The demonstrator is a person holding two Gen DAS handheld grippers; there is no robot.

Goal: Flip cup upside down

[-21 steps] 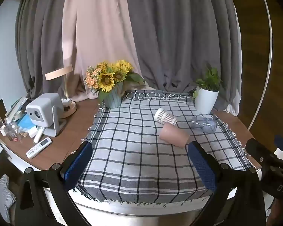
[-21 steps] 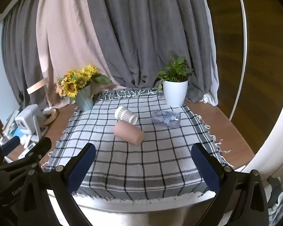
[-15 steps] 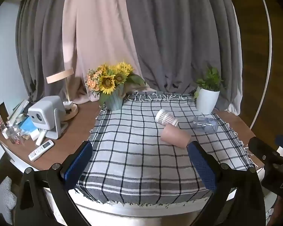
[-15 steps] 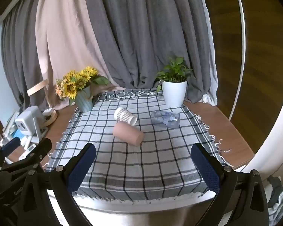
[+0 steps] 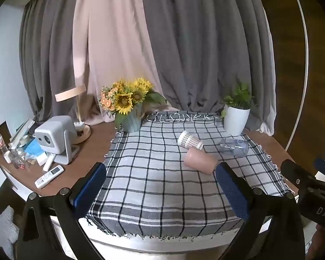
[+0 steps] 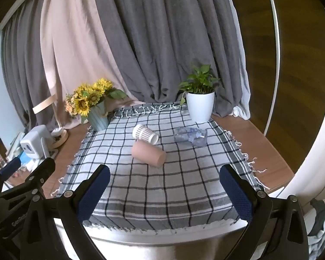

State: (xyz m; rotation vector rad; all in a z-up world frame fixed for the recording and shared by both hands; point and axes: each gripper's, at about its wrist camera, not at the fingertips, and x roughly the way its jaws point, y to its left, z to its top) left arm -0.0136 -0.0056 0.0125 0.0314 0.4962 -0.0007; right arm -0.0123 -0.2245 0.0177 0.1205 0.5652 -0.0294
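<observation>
A pink cup [image 5: 200, 160] [image 6: 149, 153] lies on its side on the checked cloth [image 5: 153, 173] [image 6: 173, 179], near the middle. A white patterned paper cup [image 5: 189, 140] [image 6: 145, 134] lies on its side just behind it. My left gripper [image 5: 162, 192] is open and empty, held over the table's near edge, short of the cups. My right gripper [image 6: 165, 191] is open and empty, also at the near edge. Each gripper shows at the side of the other's view.
A crushed clear plastic bottle [image 5: 234, 147] [image 6: 190, 136] lies right of the cups. A white plant pot [image 6: 200, 106] and a sunflower vase [image 5: 130, 108] stand at the back. A projector [image 5: 54, 136], lamp and remote [image 5: 49, 176] are on the left.
Both grippers have drifted slightly; the left view has shifted so the table sits a little further right. Both stay open and the cups have not moved.
</observation>
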